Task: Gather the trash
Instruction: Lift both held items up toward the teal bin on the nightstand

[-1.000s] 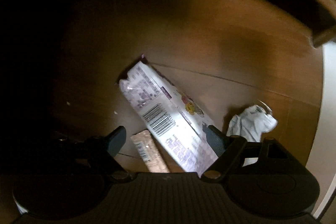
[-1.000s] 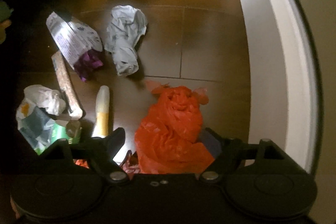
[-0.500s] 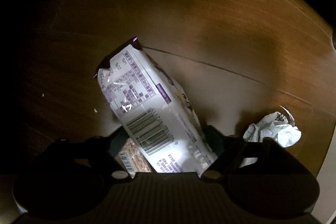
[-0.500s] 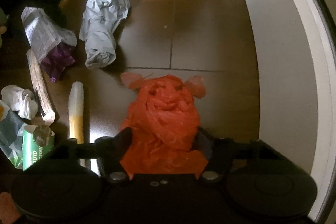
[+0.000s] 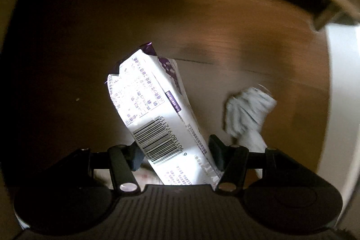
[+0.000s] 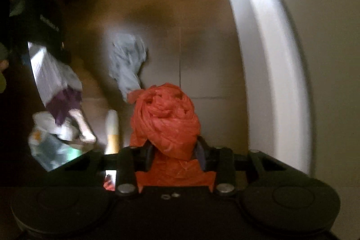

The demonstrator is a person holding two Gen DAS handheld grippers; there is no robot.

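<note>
I'm clamping my left gripper (image 5: 174,150) on the snack wrapper (image 5: 155,114) and my right gripper (image 6: 174,150) on the orange bag (image 6: 165,120); the glossy wrapper, leaning toward 11 o'clock, risks sliding free

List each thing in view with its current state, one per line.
Left gripper: shut on the white and purple snack wrapper.
White and purple snack wrapper: held, sticking up between the fingers.
Right gripper: shut on the crumpled orange plastic bag.
Crumpled orange plastic bag: bunched up, held.
Crumpled grey paper: lying loose on the brown floor.
Yellow and white tube: lying on the floor, ungrasped.
</note>
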